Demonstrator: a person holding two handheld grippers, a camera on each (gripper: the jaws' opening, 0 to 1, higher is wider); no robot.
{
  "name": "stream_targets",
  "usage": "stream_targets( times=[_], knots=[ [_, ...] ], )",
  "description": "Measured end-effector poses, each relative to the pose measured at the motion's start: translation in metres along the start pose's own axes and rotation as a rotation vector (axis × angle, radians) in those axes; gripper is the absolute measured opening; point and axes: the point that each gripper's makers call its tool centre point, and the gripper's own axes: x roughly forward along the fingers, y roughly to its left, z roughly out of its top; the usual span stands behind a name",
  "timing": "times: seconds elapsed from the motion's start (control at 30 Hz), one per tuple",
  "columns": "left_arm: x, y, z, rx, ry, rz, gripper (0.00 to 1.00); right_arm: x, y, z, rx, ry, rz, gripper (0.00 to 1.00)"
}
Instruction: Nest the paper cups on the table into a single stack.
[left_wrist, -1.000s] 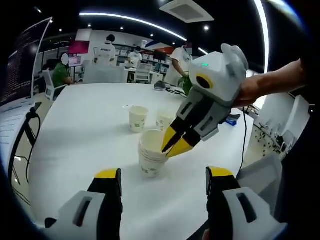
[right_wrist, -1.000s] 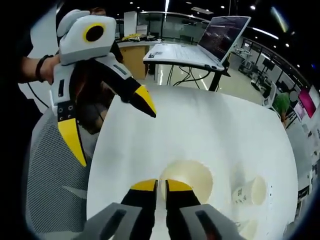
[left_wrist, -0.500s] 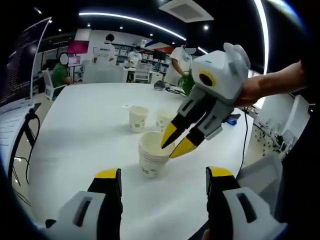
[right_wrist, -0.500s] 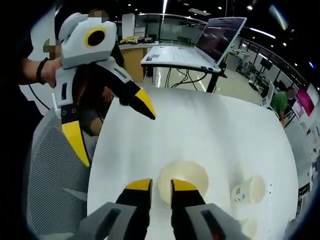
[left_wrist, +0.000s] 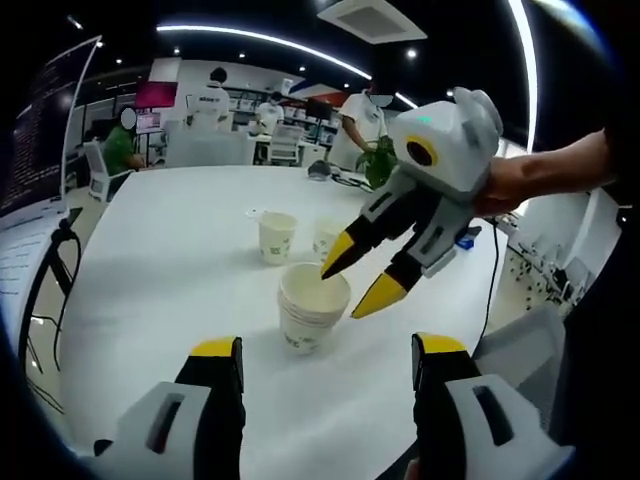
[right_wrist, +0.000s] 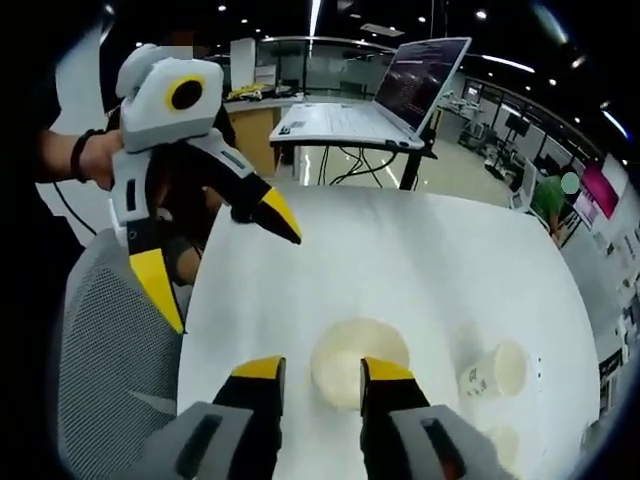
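Now the right gripper (left_wrist: 352, 284) hangs spread and empty just above the stack (left_wrist: 309, 310), likely to clear it. Left gripper (right_wrist: 222, 270), wide and empty, waits nearby. Two cups (left_wrist: 275, 236) stand beyond the stack.

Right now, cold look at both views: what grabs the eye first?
The right gripper, white with yellow-tipped jaws spread open, hangs just above the stack of nested paper cups near the middle of the white table. Beyond the stack stand two single cups, side by side and upright. In the right gripper view the left gripper is held open over the table's near edge, with an open laptop on a stand behind.
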Motion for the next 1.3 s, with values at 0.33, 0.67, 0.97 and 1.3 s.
stream_targets(
  times=[0.33,0.67,0.97,1.3],
  knots=[
    [-0.001,-0.005,0.0,0.009,0.01,-0.001,0.66,-0.01,0.0,-0.001,0.07,-0.053,-0.024,0.31],
    [0.002,-0.006,0.001,0.019,0.019,-0.002,0.66,-0.024,-0.01,-0.012,0.148,-0.096,-0.063,0.35],
    [0.002,-0.006,0.001,0.022,0.026,0.009,0.66,-0.042,-0.013,-0.024,0.244,-0.151,-0.123,0.38],
    [0.002,-0.006,0.003,0.015,0.032,0.037,0.66,-0.066,-0.01,-0.048,0.348,-0.192,-0.185,0.41]
  ],
)
